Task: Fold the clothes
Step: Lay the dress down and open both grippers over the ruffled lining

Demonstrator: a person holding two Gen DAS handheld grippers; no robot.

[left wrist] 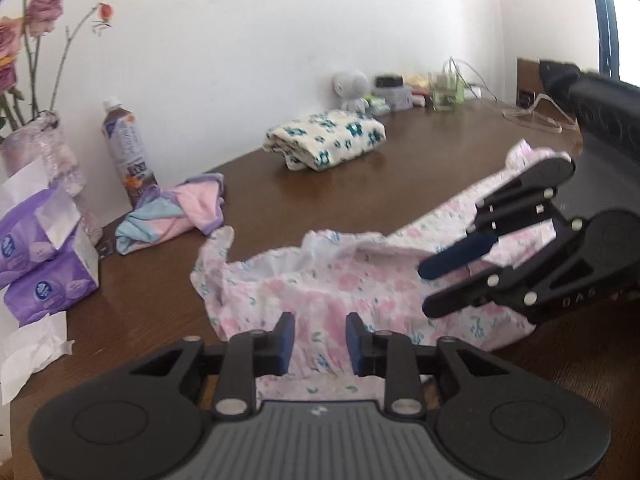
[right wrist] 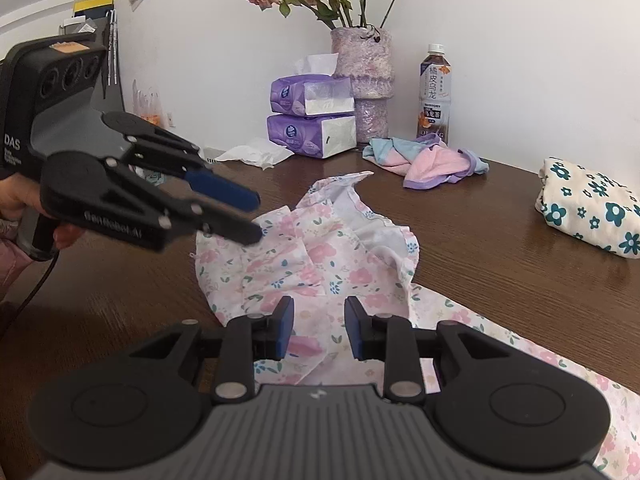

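The pink floral garment (right wrist: 320, 256) sprawls crumpled at frame centre on the tabletop (right wrist: 480, 208), not yet folded. A blue-flowered bundle (right wrist: 592, 208) at right looks done; a pastel heap (right wrist: 424, 160) waits. Left tool (right wrist: 256, 216) and right tool (right wrist: 319, 328) hover narrowly parted, empty. The left tool reads "GenRobot.AI", "DAS".

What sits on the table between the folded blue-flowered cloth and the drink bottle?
A crumpled pink, blue and purple garment lies near the bottle; bare table separates it from the folded cloth. Both views show it.
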